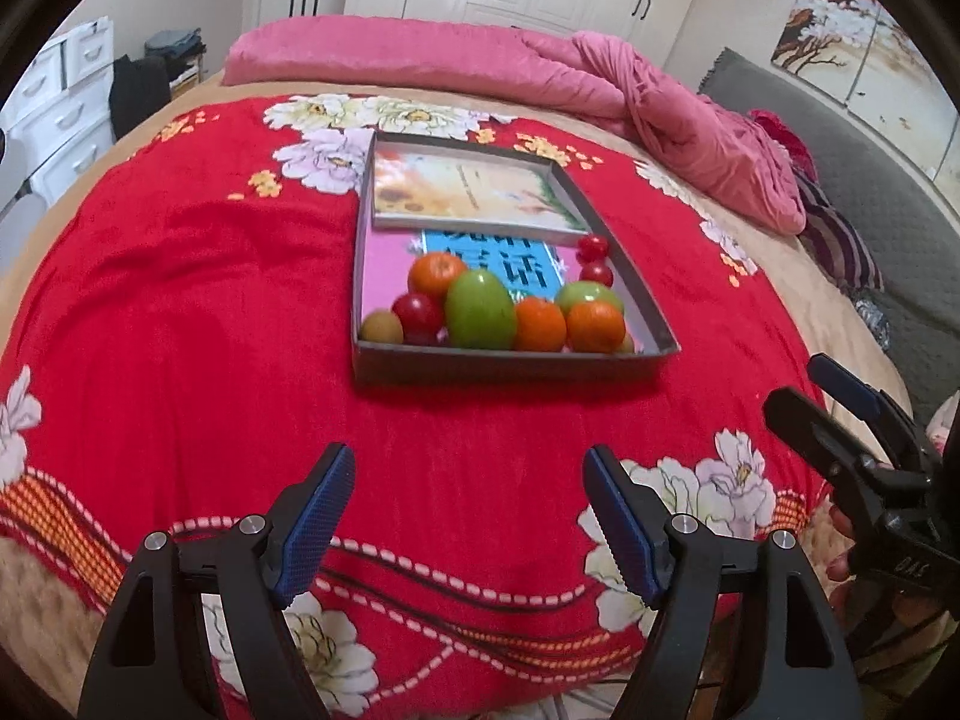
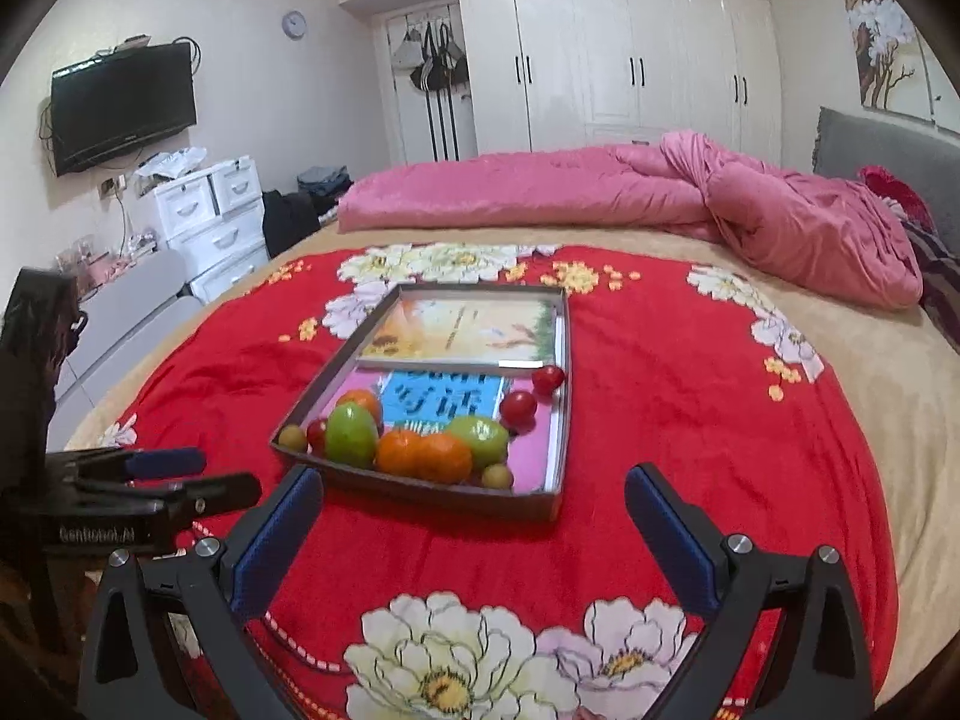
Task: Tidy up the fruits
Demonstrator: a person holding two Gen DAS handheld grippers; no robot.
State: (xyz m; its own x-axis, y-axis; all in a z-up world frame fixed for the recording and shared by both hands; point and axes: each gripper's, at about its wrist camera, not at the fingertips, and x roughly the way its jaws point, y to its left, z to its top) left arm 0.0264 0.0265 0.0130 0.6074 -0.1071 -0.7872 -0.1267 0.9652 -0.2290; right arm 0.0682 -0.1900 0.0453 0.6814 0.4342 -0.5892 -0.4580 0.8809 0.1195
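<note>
A shallow grey box lies on a red flowered blanket. At its near end sit two green apples, several oranges, small red fruits and yellow-green ones. My left gripper hangs open over bare blanket, short of the box, nothing between its blue pads. My right gripper is wide open just before the box's near wall, empty. Each gripper shows at the edge of the other's view, the right gripper and the left gripper.
Two books fill the far part of the box. A rumpled pink quilt lies across the back of the bed. A grey headboard stands at the right, white drawers and a wall television at the left.
</note>
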